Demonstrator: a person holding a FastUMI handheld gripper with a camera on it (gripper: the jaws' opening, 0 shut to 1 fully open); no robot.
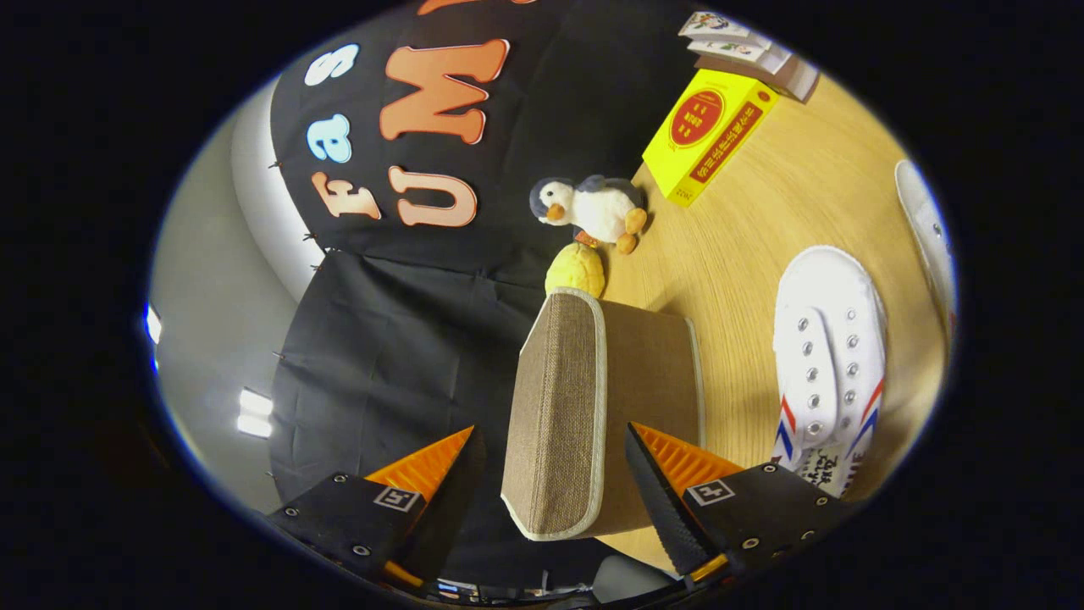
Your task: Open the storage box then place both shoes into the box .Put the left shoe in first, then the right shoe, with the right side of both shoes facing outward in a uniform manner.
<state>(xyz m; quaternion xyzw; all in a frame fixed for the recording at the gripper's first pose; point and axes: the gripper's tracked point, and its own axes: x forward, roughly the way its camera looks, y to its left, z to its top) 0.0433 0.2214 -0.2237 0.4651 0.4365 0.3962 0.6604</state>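
Between our fingers stands the box (584, 407), its burlap lid face turned toward us and seen edge-on because the view is rolled steeply, with the table (762, 229) running up the 3 o'clock side. Our gripper (555, 457) is spread wide, one finger to each side of the lid's pale-trimmed edge, and neither finger clearly presses on it; we judge we are straddling the lid so a squeeze could catch it and swing it open. We cannot tell whether the lid is already lifted or sits closed, since the box's inside is out of sight.

At 3 o'clock from the box lies one white shoe (826, 356), sole down, eyelets up, with red and blue stripes near its heel end. It lies close to the box, which should keep the carry short. Beyond it, toward 2 o'clock, a second shoe (927, 224) is cut off, so only a sliver of white shows, and we cannot say which shoe is left or right.

At 12 o'clock from the box sit a yellow plush ball (576, 269) and a penguin toy (593, 207), the ball touching the box's far edge. Toward 1 o'clock rest a yellow carton (707, 135) and, farther off, a stack of smaller cartons (749, 47), partly cropped.
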